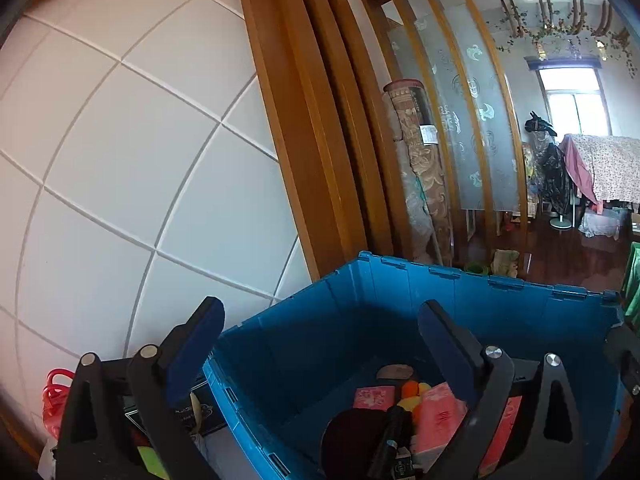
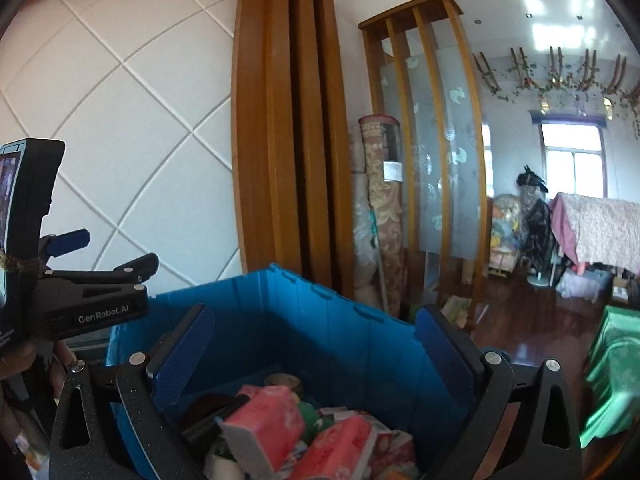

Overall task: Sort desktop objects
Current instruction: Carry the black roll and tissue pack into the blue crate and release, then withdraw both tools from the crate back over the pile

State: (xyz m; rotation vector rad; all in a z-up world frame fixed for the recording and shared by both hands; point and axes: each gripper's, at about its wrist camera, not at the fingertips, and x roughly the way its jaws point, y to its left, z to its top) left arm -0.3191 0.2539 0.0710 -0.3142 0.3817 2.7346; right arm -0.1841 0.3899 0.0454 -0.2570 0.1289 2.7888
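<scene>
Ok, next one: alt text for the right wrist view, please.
The open right gripper hangs empty above a blue plastic crate holding pink packets and other small items. The left gripper shows at the left edge, with a white panelled wall and wooden pillar behind.

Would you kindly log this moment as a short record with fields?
container: blue bin, open top
contents: pink packets, a dark round thing, an orange and yellow item
left gripper: open, empty, above the bin
right gripper: open, empty, above the bin
backdrop: white panelled wall, wooden pillar, rolled carpet
</scene>
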